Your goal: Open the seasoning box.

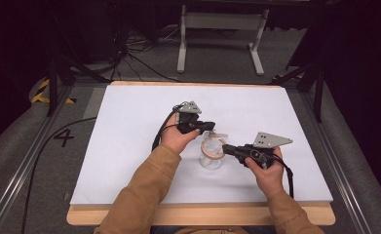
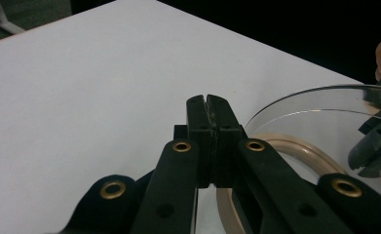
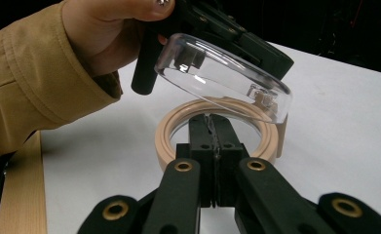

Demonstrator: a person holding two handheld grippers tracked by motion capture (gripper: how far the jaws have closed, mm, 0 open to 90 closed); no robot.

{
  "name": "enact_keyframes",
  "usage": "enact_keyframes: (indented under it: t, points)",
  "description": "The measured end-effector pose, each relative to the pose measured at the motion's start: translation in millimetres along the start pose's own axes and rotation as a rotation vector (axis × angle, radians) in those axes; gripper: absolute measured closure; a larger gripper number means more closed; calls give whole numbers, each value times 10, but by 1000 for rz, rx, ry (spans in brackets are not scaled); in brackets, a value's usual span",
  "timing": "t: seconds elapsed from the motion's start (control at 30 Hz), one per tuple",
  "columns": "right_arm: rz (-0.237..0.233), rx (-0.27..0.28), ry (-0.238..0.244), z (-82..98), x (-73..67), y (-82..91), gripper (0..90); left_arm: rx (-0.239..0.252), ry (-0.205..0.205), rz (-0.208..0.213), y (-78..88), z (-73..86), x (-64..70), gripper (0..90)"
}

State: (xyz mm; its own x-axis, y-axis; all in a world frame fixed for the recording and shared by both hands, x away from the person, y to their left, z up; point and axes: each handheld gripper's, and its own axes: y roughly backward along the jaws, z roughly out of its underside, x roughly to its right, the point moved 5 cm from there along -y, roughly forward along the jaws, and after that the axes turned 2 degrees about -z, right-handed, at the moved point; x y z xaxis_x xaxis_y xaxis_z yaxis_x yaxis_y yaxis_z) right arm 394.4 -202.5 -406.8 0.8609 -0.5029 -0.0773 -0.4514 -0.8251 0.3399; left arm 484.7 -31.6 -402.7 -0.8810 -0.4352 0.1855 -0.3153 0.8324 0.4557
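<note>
White tabletop (image 1: 129, 146) on a wooden board carries a clear glass jar (image 1: 211, 157) with a beige ring at its mouth (image 3: 217, 131), sitting between the 2 hands. Its clear lid (image 3: 224, 78) stands tilted above the ring. Left gripper (image 1: 210, 126) and right gripper (image 1: 226, 148) both reach the jar, jaws clenched together; what they pinch cannot be told.

Light falls from overhead onto the white table top (image 1: 129, 146), which stands bright while the floor and everything beyond it sinks into near black. Shadows beside the forearms are soft and short. Close up, the black jaws lose detail and blur at the bottom edge, and the clear lid (image 3: 222, 78) above the table carries pale glints.
</note>
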Motion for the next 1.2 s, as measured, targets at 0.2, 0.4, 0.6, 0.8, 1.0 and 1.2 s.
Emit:
enact_keyframes:
  t: [0.2,0.4,0.6,0.8,1.0,1.2]
  points:
    - [4,10,-15,25,29,5,900,-3,0,-4,13,-2,0,888]
    - [4,7,-10,24,27,4,900,0,-26,-58,86,-32,-16,850]
    - [9,8,-6,-6,26,19,900,3,-34,-88,307,-97,-1,858]
    - [9,23,12,-83,48,50,900,-15,-42,-121,539,-77,2,850]
    - [-5,31,23,-160,119,32,900,-38,-11,-154,778,49,-41,849]
    - [-24,49,21,-261,214,-2,900,-53,29,-195,963,202,-94,842]
